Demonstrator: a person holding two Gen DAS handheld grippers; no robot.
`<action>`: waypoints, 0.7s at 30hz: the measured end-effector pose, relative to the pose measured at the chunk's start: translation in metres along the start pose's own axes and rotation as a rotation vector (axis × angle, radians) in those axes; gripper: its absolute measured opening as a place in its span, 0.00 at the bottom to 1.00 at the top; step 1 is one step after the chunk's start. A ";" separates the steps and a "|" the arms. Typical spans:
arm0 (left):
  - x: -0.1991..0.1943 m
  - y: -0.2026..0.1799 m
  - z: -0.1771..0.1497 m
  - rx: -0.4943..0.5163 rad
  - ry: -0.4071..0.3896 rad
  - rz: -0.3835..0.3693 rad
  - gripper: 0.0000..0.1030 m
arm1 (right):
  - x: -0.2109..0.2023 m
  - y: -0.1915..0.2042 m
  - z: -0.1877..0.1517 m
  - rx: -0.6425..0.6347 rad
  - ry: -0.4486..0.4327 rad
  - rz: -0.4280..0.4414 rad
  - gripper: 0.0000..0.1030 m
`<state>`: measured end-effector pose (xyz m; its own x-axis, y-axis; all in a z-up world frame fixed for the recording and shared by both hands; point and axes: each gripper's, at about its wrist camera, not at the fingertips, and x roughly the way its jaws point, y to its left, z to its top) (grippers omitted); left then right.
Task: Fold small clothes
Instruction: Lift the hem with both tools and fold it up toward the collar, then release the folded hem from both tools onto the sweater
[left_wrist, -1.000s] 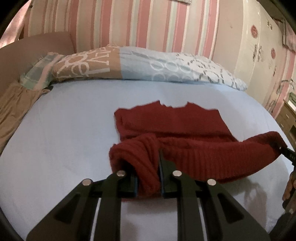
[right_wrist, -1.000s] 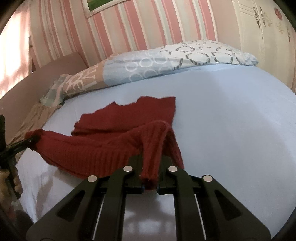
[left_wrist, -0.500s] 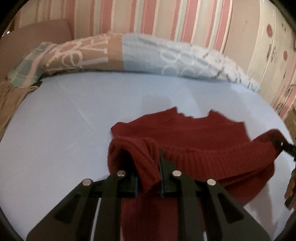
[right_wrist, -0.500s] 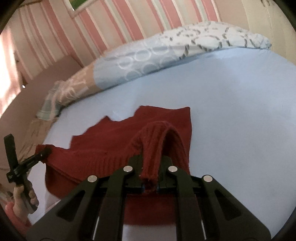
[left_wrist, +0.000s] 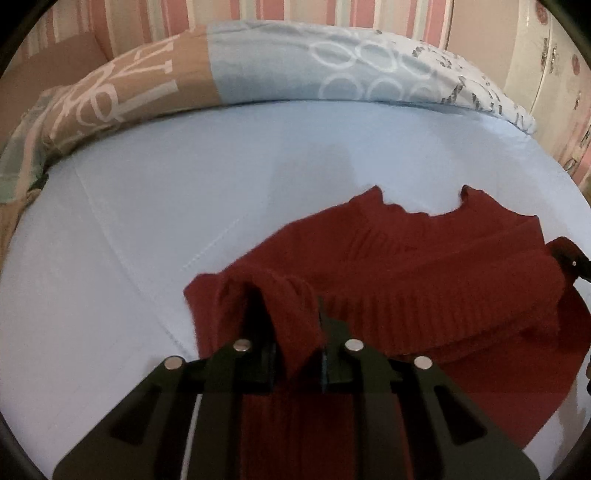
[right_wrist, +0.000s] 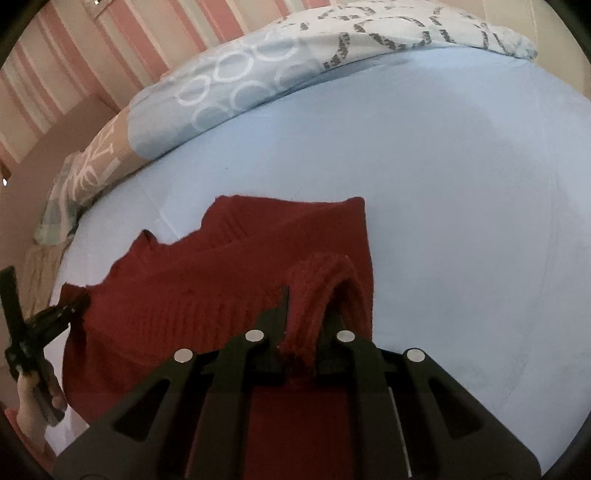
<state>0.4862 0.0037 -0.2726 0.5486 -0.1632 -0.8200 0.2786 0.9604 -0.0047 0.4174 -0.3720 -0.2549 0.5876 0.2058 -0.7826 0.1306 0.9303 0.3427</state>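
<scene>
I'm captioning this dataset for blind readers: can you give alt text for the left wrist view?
The left gripper is shut on a ribbed corner of a dark red sweater, carried over the garment lying on a pale blue bedsheet. The right gripper shows at the sweater's far right corner, and a patterned pillow lies behind.

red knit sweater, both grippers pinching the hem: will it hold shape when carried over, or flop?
Likely floppy: the red sweater sags in a hanging band between the left gripper and right gripper. Its thick ribbed knit probably grips the pads rather than slipping; each pinch bunches into a fat ridge. It should drape and stay on the blue sheet, not spring back.
</scene>
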 end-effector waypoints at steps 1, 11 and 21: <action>-0.001 0.001 0.000 -0.001 -0.006 -0.005 0.21 | -0.002 -0.001 0.001 -0.006 -0.009 0.015 0.14; -0.063 0.047 0.004 -0.097 -0.110 -0.032 0.72 | -0.060 -0.004 0.015 -0.051 -0.162 0.106 0.72; -0.056 -0.004 -0.010 0.042 -0.073 -0.055 0.72 | -0.019 0.044 0.004 -0.237 -0.049 0.021 0.71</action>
<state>0.4471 0.0115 -0.2324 0.5874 -0.2333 -0.7750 0.3422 0.9394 -0.0234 0.4152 -0.3356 -0.2231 0.6270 0.2159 -0.7485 -0.0693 0.9725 0.2224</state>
